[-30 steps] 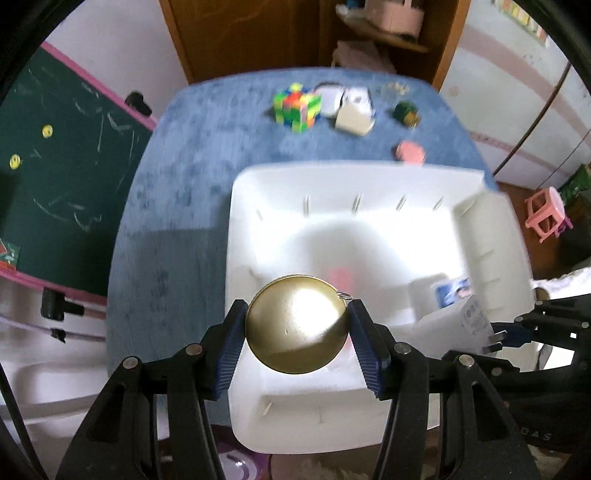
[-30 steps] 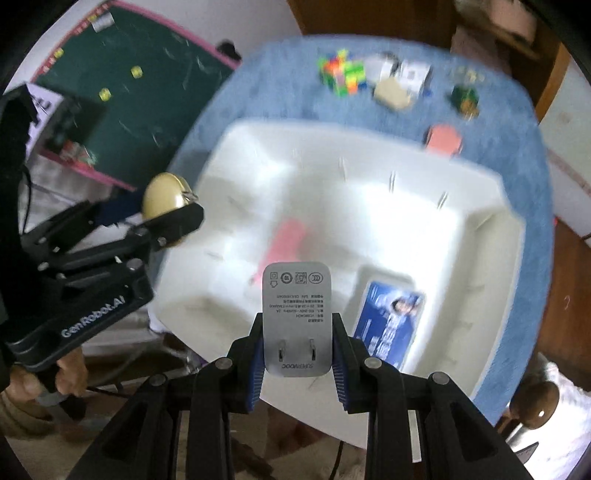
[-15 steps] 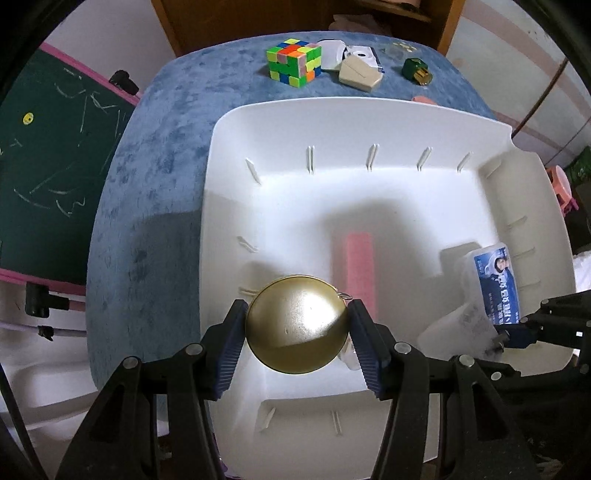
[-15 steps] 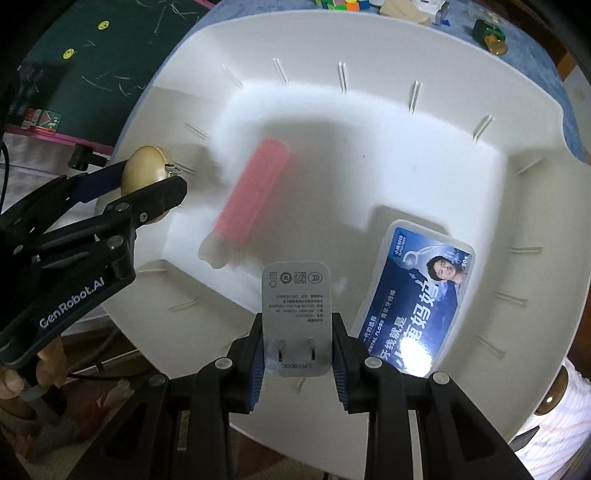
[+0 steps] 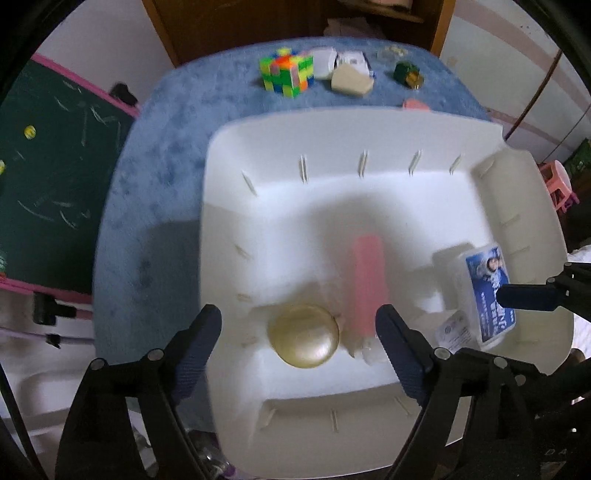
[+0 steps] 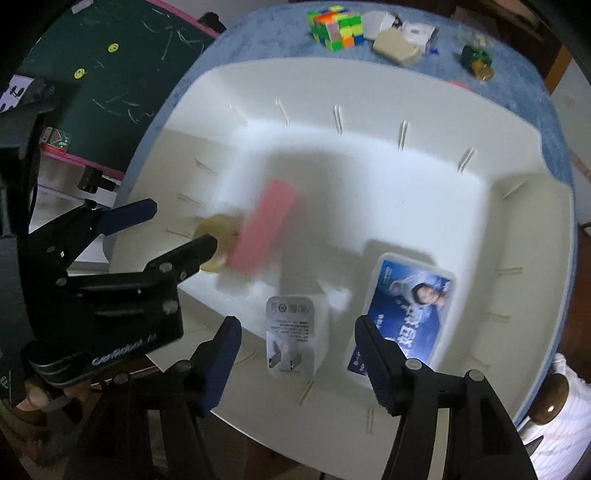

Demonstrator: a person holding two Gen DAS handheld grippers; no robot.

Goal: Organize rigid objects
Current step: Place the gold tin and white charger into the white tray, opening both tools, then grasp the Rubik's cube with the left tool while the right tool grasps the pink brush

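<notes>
A white bin (image 5: 236, 155) (image 6: 517, 206) sits on a blue cloth. A round gold tin (image 5: 303, 340) (image 6: 212, 236) lies on its floor, free between the fingers of my left gripper (image 5: 298, 328) (image 6: 177, 227), whose jaws are opening and clear of it. A white plug adapter (image 6: 295, 328) (image 5: 452, 330) lies in the bin between the fingers of my right gripper (image 6: 297, 341), whose jaws are opening too, not touching it. A pink bar (image 5: 366, 280) (image 6: 267, 229) and a blue-labelled box (image 5: 487, 291) (image 6: 406, 314) also lie inside.
Beyond the bin on the blue cloth (image 5: 155, 206) stand a colour cube (image 5: 287, 75) (image 6: 338, 29), white and beige pieces (image 5: 349, 79) (image 6: 397, 46), a green-gold item (image 5: 407, 74) (image 6: 476, 61) and a pink piece (image 5: 415, 104). A green chalkboard (image 5: 44, 177) lies at the left.
Both grippers have opened. The gold tin dropped from the left jaws onto the bin floor. The white plug adapter left the right jaws and lies in the bin.
</notes>
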